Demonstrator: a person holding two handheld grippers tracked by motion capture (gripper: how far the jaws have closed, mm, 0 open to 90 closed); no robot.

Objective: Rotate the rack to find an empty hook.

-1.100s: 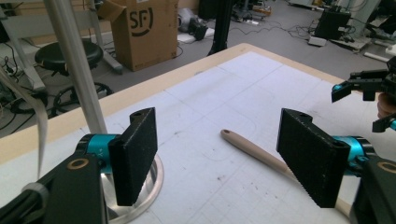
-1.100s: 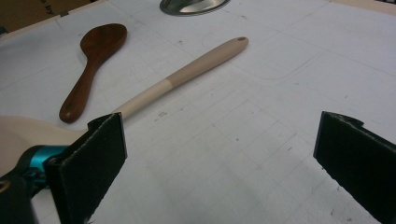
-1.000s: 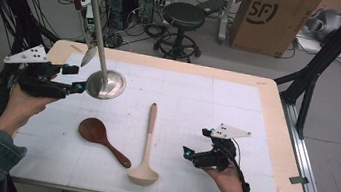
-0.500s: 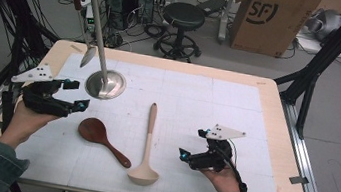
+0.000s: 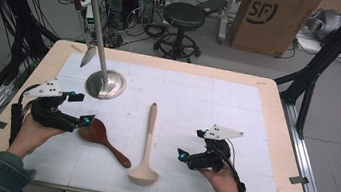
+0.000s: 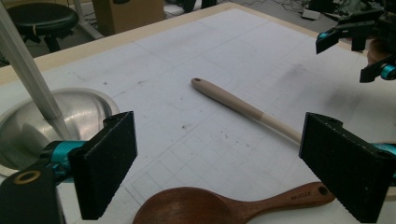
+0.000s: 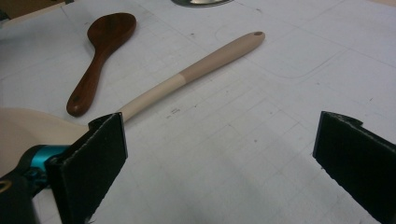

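A dark wooden spoon [image 5: 102, 137] lies on the white mat [image 5: 198, 100] at front left, with its bowl toward my left gripper [image 5: 83, 109]. That gripper is open and its jaws have just been opening. In the left gripper view the spoon [image 6: 201, 207] lies low between the black pads [image 6: 109, 163], untouched. A beige ladle [image 5: 148, 141] lies in the middle, its bowl toward the front edge. To the right of the ladle a hand holds my right gripper [image 5: 190, 143], which is open. In the right gripper view the ladle handle [image 7: 205, 63] and the spoon [image 7: 100, 46] lie beyond its jaws.
A steel stand with a round base [image 5: 105, 84] and a leaning pole [image 5: 99, 20] stands at the back left, and a metal utensil [image 5: 88, 56] hangs from it. Beyond the table's far edge are a stool [image 5: 183, 17] and a cardboard box [image 5: 270, 19].
My left gripper has come down and toward the front, from beside the stand base to the wooden spoon's bowl, and its jaws stand wider. The right gripper has stayed where it was.
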